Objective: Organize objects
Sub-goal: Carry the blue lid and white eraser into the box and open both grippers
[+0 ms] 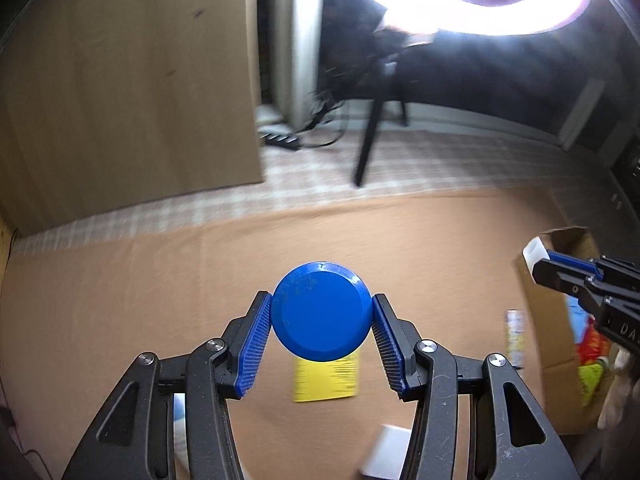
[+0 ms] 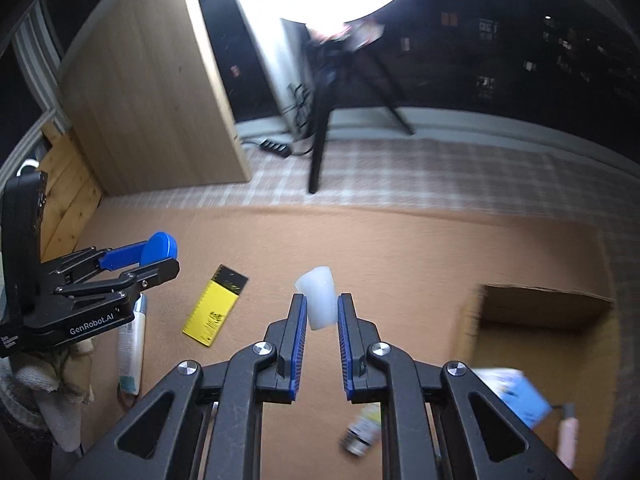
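Both items held aloft.
Round blue plastic lid (image 1: 320, 312) clamped in left gripper (image 1: 320, 336), white plastic cup (image 2: 318, 300) in right gripper (image 2: 322, 320); cup could be dropped, grip shallow.

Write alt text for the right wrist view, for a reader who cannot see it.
The right gripper holds a small translucent white cup between its blue-padded fingers above a tan mat. To the left, the left gripper grips a blue disc above a yellow ruler-like card. An open cardboard box sits at right, under a bright ring light.
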The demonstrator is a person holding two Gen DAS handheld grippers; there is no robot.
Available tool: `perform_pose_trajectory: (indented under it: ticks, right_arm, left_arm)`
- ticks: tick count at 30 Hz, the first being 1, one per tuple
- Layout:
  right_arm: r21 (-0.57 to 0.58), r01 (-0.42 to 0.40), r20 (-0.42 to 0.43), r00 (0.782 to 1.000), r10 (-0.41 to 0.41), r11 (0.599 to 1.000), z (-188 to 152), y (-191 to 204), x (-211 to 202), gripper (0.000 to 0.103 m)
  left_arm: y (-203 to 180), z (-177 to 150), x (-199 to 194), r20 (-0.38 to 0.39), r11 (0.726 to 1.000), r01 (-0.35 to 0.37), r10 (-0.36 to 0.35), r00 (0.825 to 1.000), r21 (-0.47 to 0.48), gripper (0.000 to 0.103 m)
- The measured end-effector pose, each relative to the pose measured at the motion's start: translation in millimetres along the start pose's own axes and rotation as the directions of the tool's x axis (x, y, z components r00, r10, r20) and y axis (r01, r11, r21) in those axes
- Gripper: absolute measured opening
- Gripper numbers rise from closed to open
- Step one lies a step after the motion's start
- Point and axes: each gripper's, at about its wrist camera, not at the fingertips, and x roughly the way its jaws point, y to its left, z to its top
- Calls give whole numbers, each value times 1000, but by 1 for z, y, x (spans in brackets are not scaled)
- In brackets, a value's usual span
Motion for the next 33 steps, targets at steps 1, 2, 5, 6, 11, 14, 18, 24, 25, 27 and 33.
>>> perform_pose_trajectory:
  ticks: [1,2,5,6,11,14,18,24,25,27,33]
  right_arm:
    - [8,10,9,1000,-10,1000,-2,-8,-9,14]
    - [13,18,13,1000,-18,1000,-5,-13,-13,14]
    - [39,49,27,998,-50,998,-14,-36,-32,14]
    - [51,61,31,998,-63,997,-18,-44,-38,14]
    - [107,110,36,993,-114,988,-39,-82,-61,14]
    - [145,137,29,989,-142,980,-53,-105,-72,14]
    - [182,156,21,986,-162,971,-67,-125,-80,14]
    - [229,168,10,984,-175,959,-84,-152,-86,14]
    - [232,169,8,984,-176,958,-86,-154,-87,14]
    - [237,171,4,984,-177,956,-90,-157,-87,14]
    - [253,160,8,986,-167,954,-99,-166,-91,18]
  left_arm:
    - [-8,0,-3,7,1000,12,-12,1000,12,54]
    - [-18,0,-6,13,999,26,-26,1000,25,54]
    - [-44,-2,-12,24,996,63,-64,998,56,54]
    - [-54,-3,-13,25,995,77,-79,997,67,54]
    - [-106,-12,-14,26,981,145,-149,988,131,54]
    - [-142,-22,-13,19,967,184,-190,982,178,54]
    - [-187,-29,-13,-7,944,240,-245,970,228,54]
    - [-247,-34,-10,-54,913,294,-291,955,284,54]
    - [-256,-34,-8,-61,909,300,-295,954,290,54]
    - [-269,-36,-6,-68,904,304,-297,952,301,54]
    - [-296,-34,2,-71,892,310,-305,950,327,54]
